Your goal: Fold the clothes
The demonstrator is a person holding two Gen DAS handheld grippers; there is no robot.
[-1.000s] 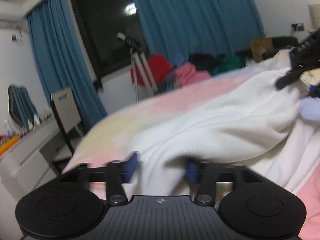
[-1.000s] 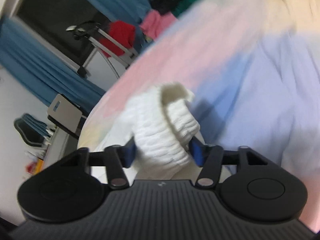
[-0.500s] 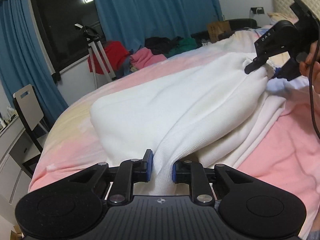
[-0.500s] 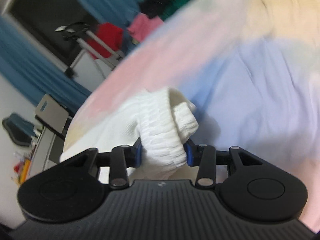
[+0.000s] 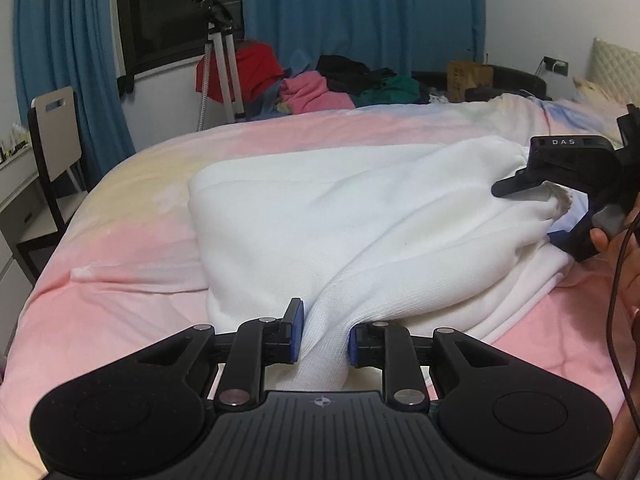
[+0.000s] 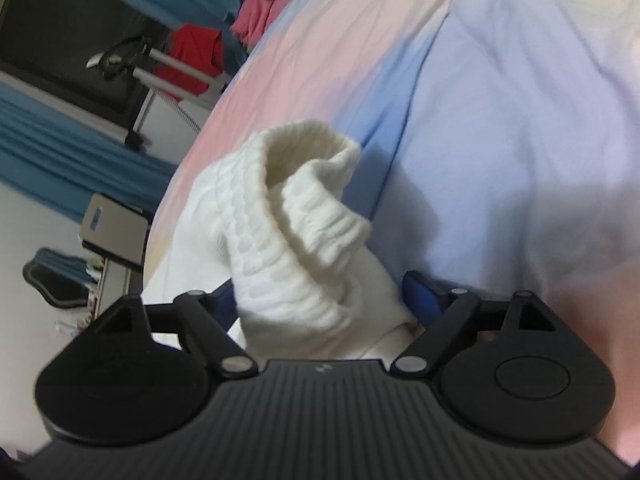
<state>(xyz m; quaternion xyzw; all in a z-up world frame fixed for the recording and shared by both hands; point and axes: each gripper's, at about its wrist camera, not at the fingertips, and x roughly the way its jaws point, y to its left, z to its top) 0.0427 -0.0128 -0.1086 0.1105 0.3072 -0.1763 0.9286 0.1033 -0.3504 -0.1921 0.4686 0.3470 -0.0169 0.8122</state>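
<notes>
A white knitted sweater lies spread on the pink, yellow and blue bedspread. My left gripper is shut on a bunched part of the sweater at its near edge. My right gripper has its jaws spread wide, with the sweater's ribbed cuff lying loose between them. The right gripper also shows in the left wrist view at the sweater's far right end, held by a hand.
A heap of red, pink, green and black clothes lies beyond the bed under the blue curtains. A tripod stands by the dark window. A chair and white desk stand at the left. A headboard is at the far right.
My right gripper's jaws have spread apart around the ribbed cuff they held. My left gripper's view has steadied and lowered toward the bed, still holding the sweater.
</notes>
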